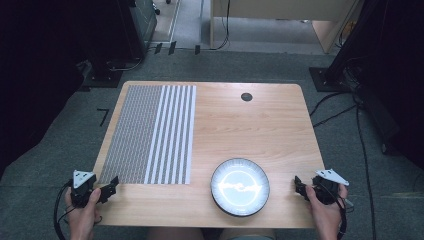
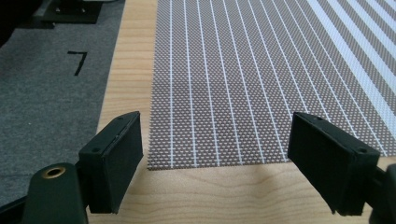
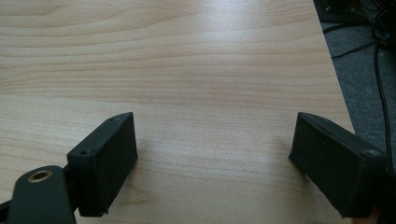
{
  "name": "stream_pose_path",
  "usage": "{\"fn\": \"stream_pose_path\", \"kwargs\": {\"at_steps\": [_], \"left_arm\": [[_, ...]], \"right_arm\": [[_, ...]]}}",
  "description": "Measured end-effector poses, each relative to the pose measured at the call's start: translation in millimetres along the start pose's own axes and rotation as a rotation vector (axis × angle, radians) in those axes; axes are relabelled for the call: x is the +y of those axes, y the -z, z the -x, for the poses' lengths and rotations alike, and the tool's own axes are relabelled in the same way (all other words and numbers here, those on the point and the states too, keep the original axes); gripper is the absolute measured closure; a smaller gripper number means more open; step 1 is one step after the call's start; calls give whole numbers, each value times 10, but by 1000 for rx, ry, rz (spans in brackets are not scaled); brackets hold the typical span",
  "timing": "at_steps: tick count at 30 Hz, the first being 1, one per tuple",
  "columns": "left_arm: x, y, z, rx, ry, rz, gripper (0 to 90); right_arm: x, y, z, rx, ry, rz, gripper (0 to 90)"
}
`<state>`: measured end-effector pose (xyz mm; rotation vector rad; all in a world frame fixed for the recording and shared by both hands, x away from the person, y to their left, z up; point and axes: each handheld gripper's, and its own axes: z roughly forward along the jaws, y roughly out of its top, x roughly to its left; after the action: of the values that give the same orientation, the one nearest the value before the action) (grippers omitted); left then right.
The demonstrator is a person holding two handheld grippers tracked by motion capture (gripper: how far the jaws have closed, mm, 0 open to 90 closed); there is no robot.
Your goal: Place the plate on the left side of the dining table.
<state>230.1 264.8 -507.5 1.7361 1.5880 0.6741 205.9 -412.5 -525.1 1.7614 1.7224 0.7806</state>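
A: From the high view, we find the placemat [image 1: 147,134] flat on the counter's [image 1: 260,130] left half, left tool [image 1: 106,190] spread at its near corner.

B: In the left gripper view the weave [image 2: 243,84] looks thin, limp, light; we advise pinching the near edge. Right gripper view: right tool [image 3: 212,161] spread over bare wood.

A small round black grommet [image 1: 246,96] sits near the far edge of the light wooden table [image 1: 260,130], toward its right corner.

bare wood mid-table, plate [image 1: 240,186] (near edge) obstructs, placemat [image 1: 148,134] flat
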Motion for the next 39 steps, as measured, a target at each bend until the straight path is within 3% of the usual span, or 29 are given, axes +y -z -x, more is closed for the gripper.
{"fn": "stream_pose_path", "kwargs": {"at_steps": [5,6,9,13,16,24,26,28,30,33,34,39], "left_arm": [[38,8,58,17,-2,12,179],[70,25,98,-4,17,23,179],[99,36,136,-4,18,29,179],[193,46,266,4,-4,43,179],[284,18,411,-45,2,51,179],[440,-59,701,-85,-3,86,179],[479,-94,796,-101,-15,90,179],[561,-159,919,-118,-53,91,180],[609,-172,997,-140,-58,106,179],[624,-184,1076,-152,-81,107,179],[624,-200,1158,-183,-97,102,179],[617,-232,1344,-230,-118,97,179]], "right_arm": [[-1,0,0,0,0,0,138],[-1,0,0,0,0,0,138],[-1,0,0,-1,0,0,137],[-1,0,0,-1,-1,-1,138],[-2,0,-3,-3,-2,-1,136],[-3,0,-5,-6,-3,0,136],[-3,3,-8,-7,-7,-2,136],[-3,3,-11,-10,-9,-2,136],[-6,6,-15,-12,-8,0,140],[-8,9,-20,-14,-13,0,141],[-9,10,-24,-18,-17,1,141],[-12,13,-41,-34,-32,1,144]]}}
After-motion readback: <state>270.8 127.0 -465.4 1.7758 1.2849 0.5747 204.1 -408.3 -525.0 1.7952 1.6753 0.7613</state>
